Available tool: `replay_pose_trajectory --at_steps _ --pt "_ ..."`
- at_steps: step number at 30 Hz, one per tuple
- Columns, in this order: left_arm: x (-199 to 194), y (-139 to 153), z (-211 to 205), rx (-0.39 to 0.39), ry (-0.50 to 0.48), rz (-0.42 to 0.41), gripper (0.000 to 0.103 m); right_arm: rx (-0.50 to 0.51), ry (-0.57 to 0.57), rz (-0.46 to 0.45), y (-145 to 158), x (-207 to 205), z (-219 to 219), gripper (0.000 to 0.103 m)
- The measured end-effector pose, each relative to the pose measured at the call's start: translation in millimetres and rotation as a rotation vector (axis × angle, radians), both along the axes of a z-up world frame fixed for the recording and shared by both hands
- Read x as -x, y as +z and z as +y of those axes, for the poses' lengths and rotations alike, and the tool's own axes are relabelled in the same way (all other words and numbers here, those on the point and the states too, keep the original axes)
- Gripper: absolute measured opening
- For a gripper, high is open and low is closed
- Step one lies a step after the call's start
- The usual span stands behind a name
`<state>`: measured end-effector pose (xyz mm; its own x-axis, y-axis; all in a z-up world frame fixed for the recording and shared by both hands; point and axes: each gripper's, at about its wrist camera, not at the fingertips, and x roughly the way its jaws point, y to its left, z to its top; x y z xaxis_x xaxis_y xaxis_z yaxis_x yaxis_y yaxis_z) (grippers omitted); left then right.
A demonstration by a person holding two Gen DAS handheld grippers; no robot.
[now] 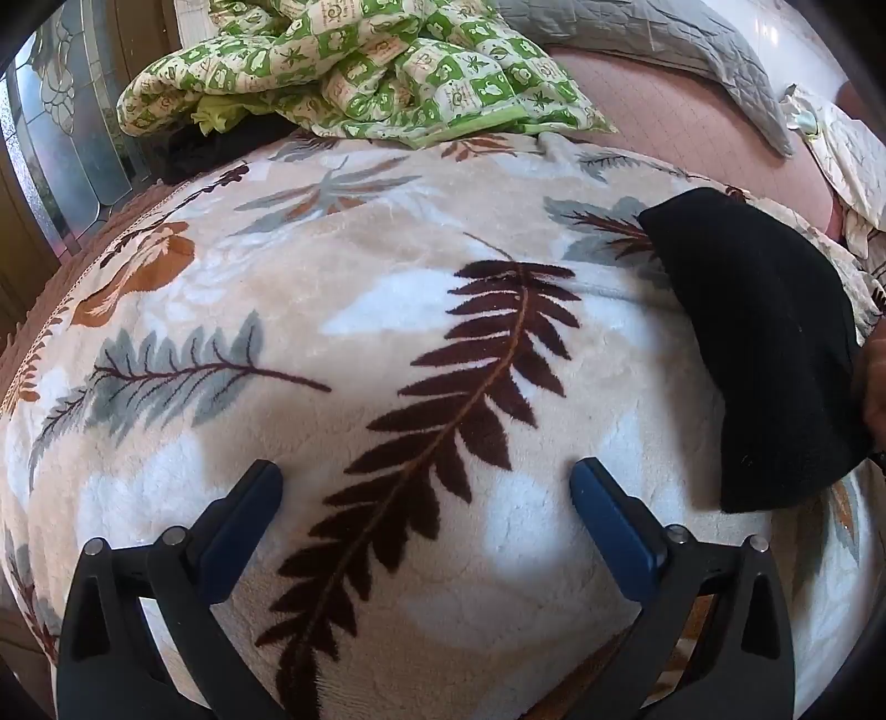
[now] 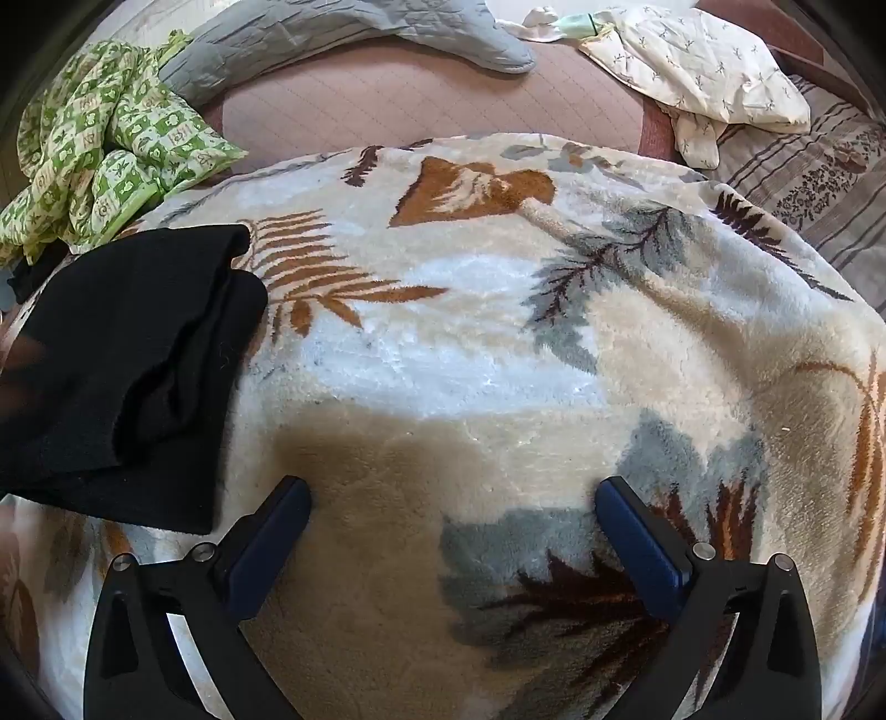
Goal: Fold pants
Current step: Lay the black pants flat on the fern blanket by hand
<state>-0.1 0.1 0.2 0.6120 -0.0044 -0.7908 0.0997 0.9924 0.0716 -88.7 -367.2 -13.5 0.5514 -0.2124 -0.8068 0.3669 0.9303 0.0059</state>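
Note:
The black pants [image 1: 758, 343] lie folded into a compact bundle on a fuzzy leaf-print blanket [image 1: 343, 310]. In the left wrist view they sit at the right edge. In the right wrist view the pants [image 2: 133, 365] lie at the left, with layered folds showing. My left gripper [image 1: 426, 476] is open and empty above the blanket, left of the pants. My right gripper [image 2: 451, 493] is open and empty above the blanket [image 2: 470, 343], right of the pants. Neither gripper touches the pants.
A green checked quilt [image 1: 354, 66] is bunched at the far side of the bed. A grey quilted pillow [image 2: 343, 33] and a white printed cloth [image 2: 703, 66] lie beyond on the pink sheet [image 2: 432, 99]. A glass door [image 1: 61, 138] stands left.

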Motion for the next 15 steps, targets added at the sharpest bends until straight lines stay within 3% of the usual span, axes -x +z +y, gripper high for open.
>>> replay_pose_trajectory --at_steps 15 --pt "-0.3 -0.3 0.0 0.002 0.0 0.005 0.103 -0.001 0.0 0.003 -0.3 -0.2 -0.9 0.102"
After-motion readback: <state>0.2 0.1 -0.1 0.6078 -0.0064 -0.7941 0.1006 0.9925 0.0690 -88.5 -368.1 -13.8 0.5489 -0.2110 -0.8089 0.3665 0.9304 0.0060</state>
